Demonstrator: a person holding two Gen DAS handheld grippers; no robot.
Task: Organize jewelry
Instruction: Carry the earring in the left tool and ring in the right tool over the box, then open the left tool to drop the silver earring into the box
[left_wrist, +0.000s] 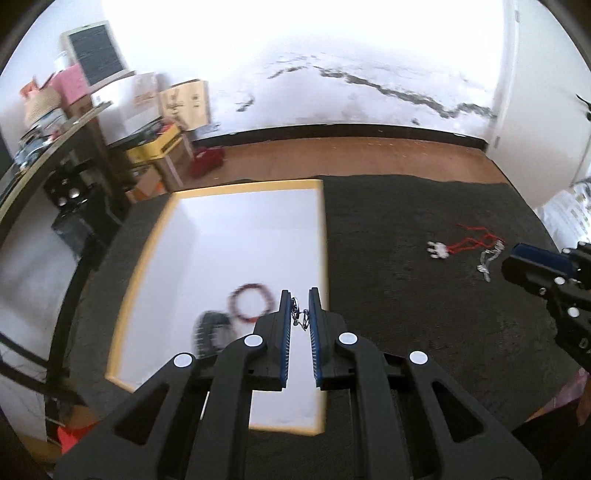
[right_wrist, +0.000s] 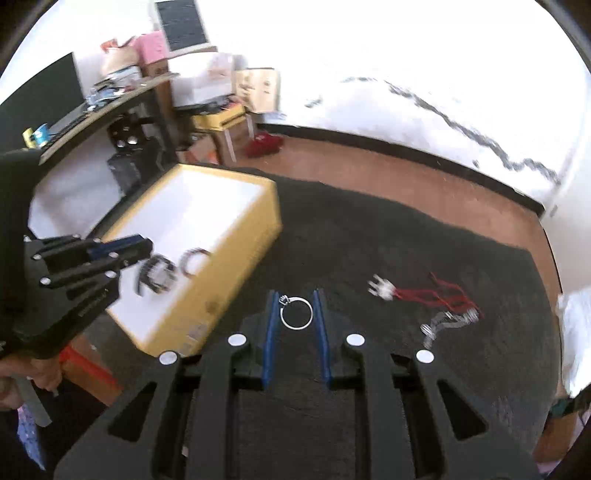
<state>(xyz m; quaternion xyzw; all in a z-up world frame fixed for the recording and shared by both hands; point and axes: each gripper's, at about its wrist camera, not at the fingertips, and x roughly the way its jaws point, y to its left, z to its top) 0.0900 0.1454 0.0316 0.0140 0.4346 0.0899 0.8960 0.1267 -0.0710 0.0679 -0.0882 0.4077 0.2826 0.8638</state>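
Small chain (left_wrist: 300, 316) pinched in nearly closed left tongs (left_wrist: 299, 295), held over box (left_wrist: 155, 236) edge, likely for dropping in beside red bracelet (left_wrist: 252, 302). Ring (right_wrist: 295, 313) lies on dark mat (right_wrist: 369, 240), framed by wide-open, empty right tongs (right_wrist: 295, 295). Red string piece (right_wrist: 417, 293), silver piece (right_wrist: 445, 320) lie nearby on mat.

No text, label, brand or number can be read in either view — the printing on the cardboard boxes (left_wrist: 184, 101) against the wall and on the yellow box's (right_wrist: 207, 306) side label is too blurred to make out
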